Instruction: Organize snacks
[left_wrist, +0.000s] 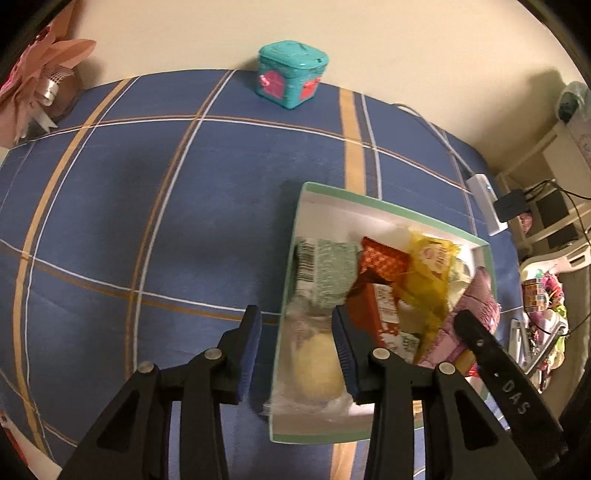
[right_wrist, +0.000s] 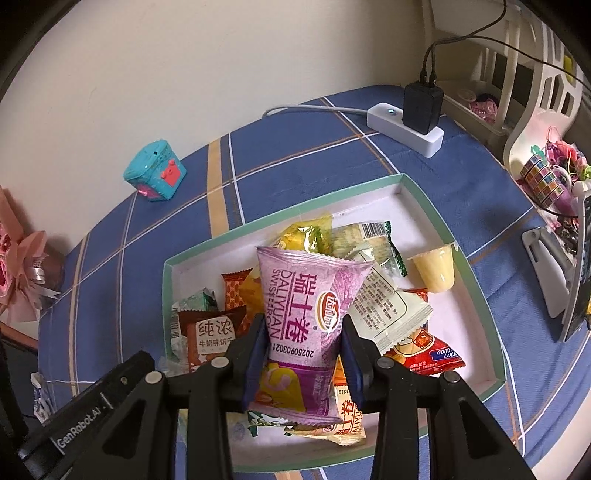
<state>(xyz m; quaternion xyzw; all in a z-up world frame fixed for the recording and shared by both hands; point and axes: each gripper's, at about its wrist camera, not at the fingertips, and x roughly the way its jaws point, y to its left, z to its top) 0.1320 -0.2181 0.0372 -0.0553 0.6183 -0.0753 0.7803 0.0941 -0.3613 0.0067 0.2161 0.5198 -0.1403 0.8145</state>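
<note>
Two grippers: both are working over one box of snacks on a blue plaid cloth.
Right gripper (right_wrist: 303, 354): its jaws are pinching a purple packet (right_wrist: 306, 317) and holding it upright above the box, over the other snacks.
Left gripper (left_wrist: 297, 354): its jaws are standing apart, straddling the box's near-left wall, gripping nothing; a yellow jelly cup (left_wrist: 319, 365) is lying between them.
Box (right_wrist: 476, 280): shallow, green-rimmed, white inside; red, yellow, green and brown wrappers are piling up in it.
Teal cube (left_wrist: 291, 74): sitting well apart by the wall.
Power strip (right_wrist: 406, 127): lying beyond the box, with a black charger plugged in.
</note>
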